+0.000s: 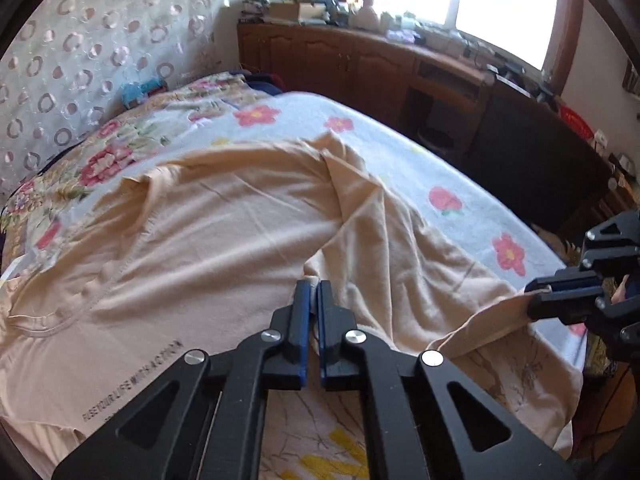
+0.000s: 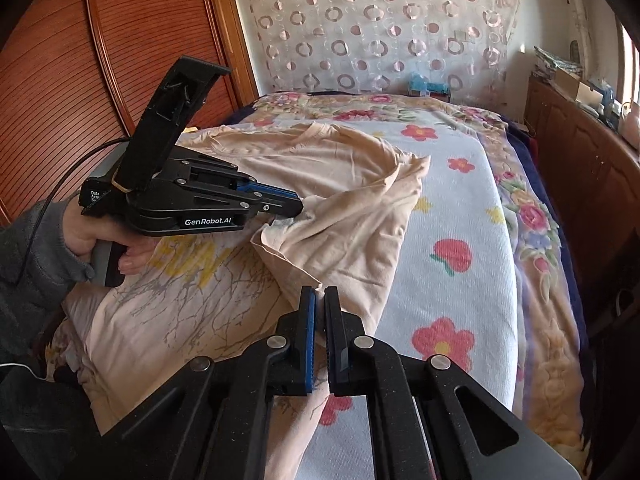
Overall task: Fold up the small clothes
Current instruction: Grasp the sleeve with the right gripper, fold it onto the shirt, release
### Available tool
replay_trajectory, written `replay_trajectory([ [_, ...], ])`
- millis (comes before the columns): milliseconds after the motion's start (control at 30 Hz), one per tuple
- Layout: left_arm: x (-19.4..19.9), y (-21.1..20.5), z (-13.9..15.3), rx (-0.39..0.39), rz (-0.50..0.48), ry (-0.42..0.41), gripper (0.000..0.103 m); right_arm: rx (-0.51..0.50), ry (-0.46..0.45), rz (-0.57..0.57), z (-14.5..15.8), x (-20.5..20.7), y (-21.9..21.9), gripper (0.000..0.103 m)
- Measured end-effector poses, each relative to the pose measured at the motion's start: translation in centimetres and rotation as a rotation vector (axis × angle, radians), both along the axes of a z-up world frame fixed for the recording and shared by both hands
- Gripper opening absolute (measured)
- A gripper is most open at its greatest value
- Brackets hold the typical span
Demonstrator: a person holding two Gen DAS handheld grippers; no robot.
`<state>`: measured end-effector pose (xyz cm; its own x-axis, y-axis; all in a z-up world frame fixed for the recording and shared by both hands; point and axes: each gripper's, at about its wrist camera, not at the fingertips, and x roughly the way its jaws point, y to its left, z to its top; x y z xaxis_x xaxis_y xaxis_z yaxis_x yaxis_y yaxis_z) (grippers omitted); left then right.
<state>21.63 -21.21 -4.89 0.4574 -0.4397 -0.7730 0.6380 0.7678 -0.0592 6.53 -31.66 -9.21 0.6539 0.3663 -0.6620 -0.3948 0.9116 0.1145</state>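
A peach T-shirt (image 1: pixel 208 232) with a printed front lies spread on the bed; it also shows in the right wrist view (image 2: pixel 344 184). My left gripper (image 1: pixel 313 286) is shut on a fold of the shirt's edge near the middle. It shows from the side in the right wrist view (image 2: pixel 298 206), held in a hand. My right gripper (image 2: pixel 320 294) is shut on another part of the shirt's edge, lifted slightly off the bed. It appears at the right edge of the left wrist view (image 1: pixel 534 298), with cloth stretched to it.
The bed has a light blue floral sheet (image 1: pixel 460 200) over a flowered quilt (image 2: pixel 532 216). A wooden cabinet (image 1: pixel 352 64) with cluttered top runs under the window. A wooden wardrobe (image 2: pixel 132 40) stands left of the bed, a patterned curtain (image 2: pixel 380 28) at its head.
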Motion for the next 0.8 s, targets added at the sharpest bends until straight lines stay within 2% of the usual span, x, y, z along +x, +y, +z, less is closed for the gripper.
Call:
replay_trajectory([
  [133,-0.8,2.1,3.0,-0.084,0.024,-0.043,0.003,0.046,-0.036,0.023,1.0,-1.1,-0.1,0.004],
  [233,-1.0,3.4,4.2,-0.085,0.036,-0.061,0.003,0.075,-0.025,0.047,1.1,-1.7,0.5,0.004],
  [400,-0.8,5.1,3.5,-0.034,0.088,-0.057,0.004,0.051,0.002,0.096,-0.2,-1.7,2.7,0.004],
  [467,-0.4,5.6,2.9,-0.037,0.102,-0.037,0.004,0.034,0.018,0.103,-0.9,-1.4,3.4,0.005],
  [533,-0.1,6.6,2.4,-0.066,0.104,0.002,0.009,0.021,0.032,0.102,-1.5,-0.9,3.6,0.015],
  [600,-0.2,7.6,2.4,-0.088,0.116,0.008,0.018,0.022,0.027,0.092,-1.3,-0.6,3.3,0.043],
  [633,-0.5,8.2,2.6,-0.101,0.125,-0.005,0.022,0.028,0.019,0.087,-1.2,-0.5,3.1,0.046],
  [667,-0.7,8.7,2.8,-0.104,0.136,-0.015,0.032,0.033,0.014,0.083,-1.0,-0.3,2.9,0.048],
  [700,-0.8,9.0,2.9,-0.099,0.143,-0.024,0.038,0.027,0.011,0.073,-0.9,-0.1,2.7,0.048],
  [800,-1.5,10.5,3.7,-0.083,0.171,-0.072,0.039,0.017,0.004,0.039,-0.9,0.9,3.0,0.048],
])
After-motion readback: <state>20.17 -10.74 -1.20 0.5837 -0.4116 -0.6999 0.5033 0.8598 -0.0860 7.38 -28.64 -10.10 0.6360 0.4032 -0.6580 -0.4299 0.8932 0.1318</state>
